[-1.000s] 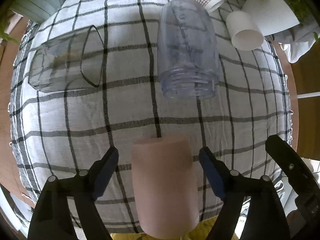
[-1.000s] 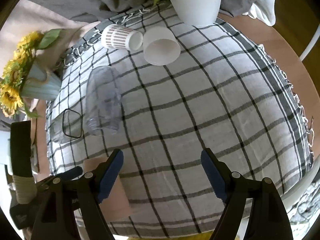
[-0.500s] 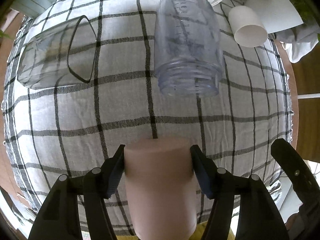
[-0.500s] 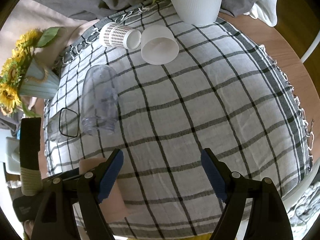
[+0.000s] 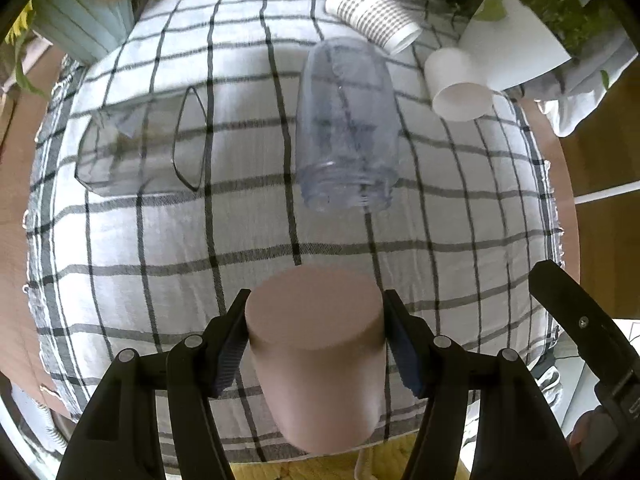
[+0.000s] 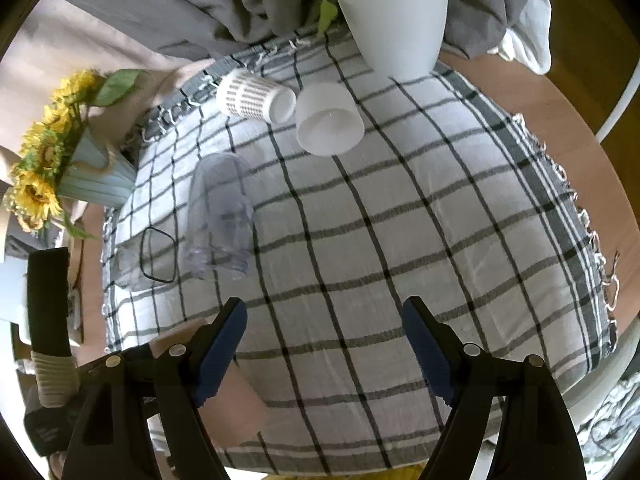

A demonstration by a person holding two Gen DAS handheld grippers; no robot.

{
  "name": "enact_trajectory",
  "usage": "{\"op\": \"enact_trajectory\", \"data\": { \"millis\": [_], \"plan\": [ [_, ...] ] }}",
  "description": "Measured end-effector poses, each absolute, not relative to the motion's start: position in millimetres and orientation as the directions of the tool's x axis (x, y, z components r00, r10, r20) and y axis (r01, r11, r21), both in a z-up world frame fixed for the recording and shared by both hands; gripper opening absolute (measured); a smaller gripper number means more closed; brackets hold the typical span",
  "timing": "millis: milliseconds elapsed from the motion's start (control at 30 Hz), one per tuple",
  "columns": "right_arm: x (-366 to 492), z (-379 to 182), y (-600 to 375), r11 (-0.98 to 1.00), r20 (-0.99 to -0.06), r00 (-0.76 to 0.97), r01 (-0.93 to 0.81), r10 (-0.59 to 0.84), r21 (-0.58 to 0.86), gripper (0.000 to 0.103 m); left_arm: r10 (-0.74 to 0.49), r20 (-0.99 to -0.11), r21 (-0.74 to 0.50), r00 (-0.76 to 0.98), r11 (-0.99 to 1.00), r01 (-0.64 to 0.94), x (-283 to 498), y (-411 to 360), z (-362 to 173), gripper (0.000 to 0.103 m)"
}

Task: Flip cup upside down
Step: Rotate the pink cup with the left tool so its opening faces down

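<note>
My left gripper (image 5: pixel 314 338) is shut on a pink cup (image 5: pixel 316 356), its flat closed base facing the camera and tilted up off the checked tablecloth (image 5: pixel 160 260) near the front edge. The blue pads press both sides of the cup. In the right wrist view part of the pink cup (image 6: pixel 236 400) shows at the lower left, behind my right gripper's left finger. My right gripper (image 6: pixel 324 344) is open and empty above the cloth's front middle.
A clear plastic jar (image 5: pixel 346 128) and a clear square container (image 5: pixel 140 148) lie on their sides mid-table. A patterned paper cup (image 5: pixel 372 10) and a white cup (image 5: pixel 458 84) lie at the back by a white plant pot (image 6: pixel 392 16). A sunflower vase (image 6: pixel 88 176) stands left.
My left gripper closed on the pink cup and lifted and tilted it, so its base now faces up toward the camera. My right gripper stayed open and pulled back slightly.
</note>
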State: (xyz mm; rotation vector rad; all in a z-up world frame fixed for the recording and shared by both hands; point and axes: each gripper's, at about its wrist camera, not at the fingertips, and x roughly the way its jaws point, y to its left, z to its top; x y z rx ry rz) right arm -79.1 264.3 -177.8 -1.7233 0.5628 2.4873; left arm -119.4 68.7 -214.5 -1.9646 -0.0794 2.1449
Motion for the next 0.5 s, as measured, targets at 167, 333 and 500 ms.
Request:
{"op": "enact_trajectory", "data": {
  "millis": [167, 333, 500],
  "plan": [
    [-77, -170, 263, -0.932, -0.908, -0.390, -0.249, -0.152, 0.263, 0.080, 0.212, -0.972, -0.196, -0.100, -0.969, -0.152, -122, 70, -205, 0.062],
    [-77, -166, 264, -0.933, -0.904, -0.400, -0.246, -0.151, 0.264, 0.080, 0.213, -0.970, -0.192, -0.116, -0.967, -0.167, -125, 79, -201, 0.062],
    [-75, -161, 266, -0.931, -0.898, -0.415, -0.250, -0.144, 0.265, 0.080, 0.212, -0.969, -0.187, -0.125, -0.964, -0.188, -120, 80, -195, 0.062]
  ]
}}
